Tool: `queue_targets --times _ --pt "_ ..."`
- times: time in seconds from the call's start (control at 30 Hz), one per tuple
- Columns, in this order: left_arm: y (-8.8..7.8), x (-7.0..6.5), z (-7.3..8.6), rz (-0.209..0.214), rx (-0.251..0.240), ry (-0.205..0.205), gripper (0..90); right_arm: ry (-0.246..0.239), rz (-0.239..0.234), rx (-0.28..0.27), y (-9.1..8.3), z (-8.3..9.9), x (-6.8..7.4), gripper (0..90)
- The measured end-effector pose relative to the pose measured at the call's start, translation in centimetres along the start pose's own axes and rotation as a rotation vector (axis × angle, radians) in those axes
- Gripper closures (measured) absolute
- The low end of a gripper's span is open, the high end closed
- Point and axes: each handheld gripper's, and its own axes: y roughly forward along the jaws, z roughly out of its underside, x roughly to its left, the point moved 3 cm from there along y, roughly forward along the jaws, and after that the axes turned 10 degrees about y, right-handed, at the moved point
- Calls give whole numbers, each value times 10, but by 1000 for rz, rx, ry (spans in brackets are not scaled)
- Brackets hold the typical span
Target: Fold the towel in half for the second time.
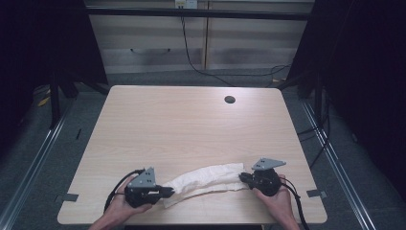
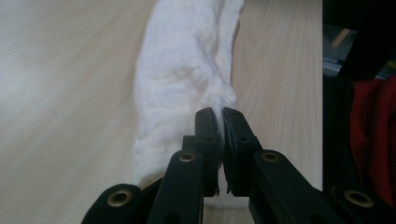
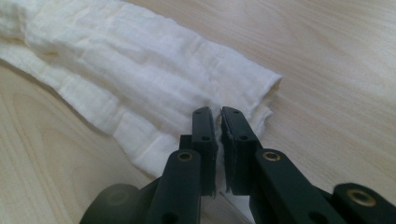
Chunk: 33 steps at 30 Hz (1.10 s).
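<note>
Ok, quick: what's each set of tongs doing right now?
Left tongs: shut on the cloth, near its left end.
Right tongs: shut on the cloth's right end.

A lab-like recording bay: a bare wooden desk (image 1: 191,129) between black curtains (image 1: 364,72), cables (image 1: 191,57) trailing over grey carpet (image 1: 33,143).

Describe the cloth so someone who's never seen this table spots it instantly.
On the light wooden table, look along the near edge. The white cloth lies there, bunched into a long crumpled strip between the left gripper and right gripper, each shut on one end.
</note>
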Motion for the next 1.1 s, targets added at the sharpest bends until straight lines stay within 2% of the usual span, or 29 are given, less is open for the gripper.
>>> queue_targets --times 0.07,0.1,0.13,0.23,0.3,0.33,0.4,0.47,0.53,0.57,0.6,0.63,0.7,0.8,0.9,0.93,1.0,1.1 --pt "4 -1 5 -3 24 -8 856 -4 9 1 -1 0 -1 837" --pt "4 0 8 -22 46 -1 856 -4 15 -2 -2 0 -1 834" --pt "3 2 10 -20 35 -18 858 0 17 -12 -5 0 -2 831" --pt "6 2 11 -21 36 -19 858 -7 6 -48 -14 1 -5 833" --pt "6 2 12 -19 32 -8 858 -5 15 -34 -16 5 -9 837" --pt "6 2 13 -15 28 -20 858 0 7 -21 -16 9 -10 842" --pt "6 3 12 -41 39 -36 857 -16 10 -11 -18 13 -7 838" --pt "6 2 12 -38 38 -52 847 -37 -21 -12 -24 16 -1 809" --pt "5 3 12 -24 38 -64 804 -41 -75 -26 -30 19 4 809" --pt "4 3 12 -30 33 -74 779 -47 -89 -30 -33 21 6 797" --pt "3 4 11 -39 31 -81 715 -51 -92 -29 -35 23 7 779" --pt "1 6 12 -30 23 -92 672 -50 -94 -25 -35 25 8 767" --pt "-5 9 10 -23 -28 -120 627 -44 -127 -36 -37 28 8 712" --pt "-18 16 5 -44 -99 -157 558 -37 -201 -80 -44 25 12 680" --pt "-26 23 1 -64 -140 -183 521 -15 -223 -131 -50 18 12 663" --pt "-27 25 1 -76 -141 -190 511 -1 -221 -146 -51 16 10 652" --pt "-29 30 2 -108 -133 -210 482 18 -172 -168 -50 10 4 617" --pt "-34 41 3 -160 -121 -235 425 60 -141 -211 -50 -1 -4 592"
